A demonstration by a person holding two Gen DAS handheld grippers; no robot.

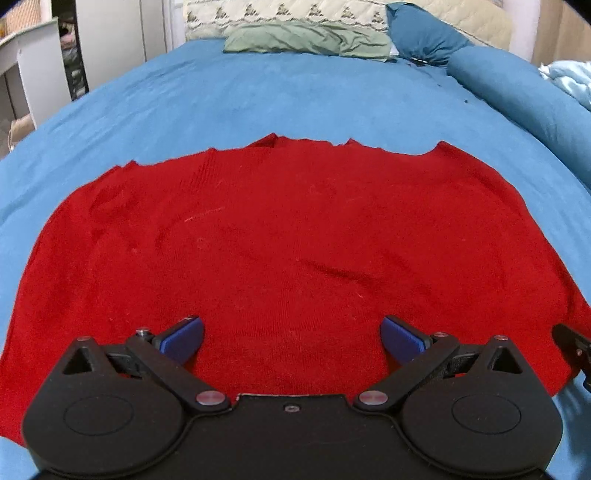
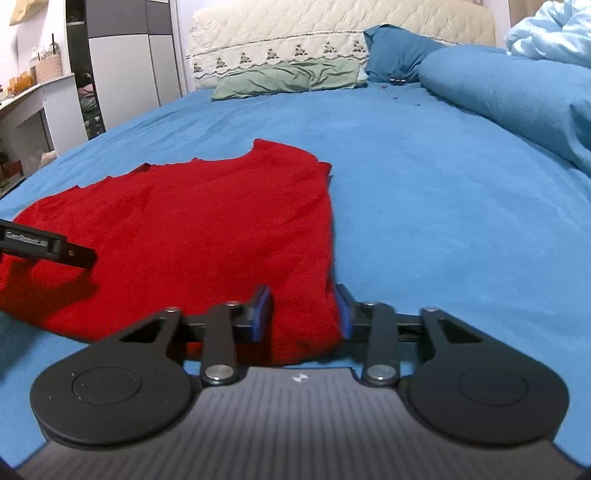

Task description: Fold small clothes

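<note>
A red knit garment (image 1: 288, 240) lies spread flat on the blue bed sheet (image 1: 295, 96). My left gripper (image 1: 291, 338) hovers over its near hem with the blue pads wide open and nothing between them. In the right wrist view the same garment (image 2: 192, 221) fills the left half. My right gripper (image 2: 304, 314) stands at the garment's near right corner, its blue pads partly closed with the red cloth edge between them. The left gripper's side (image 2: 48, 245) shows at the far left of that view.
A green pillow (image 1: 310, 38) and a dark blue pillow (image 1: 424, 33) lie at the headboard. A blue rolled duvet (image 2: 517, 99) runs along the right side. White furniture (image 2: 37, 110) stands off the bed's left edge.
</note>
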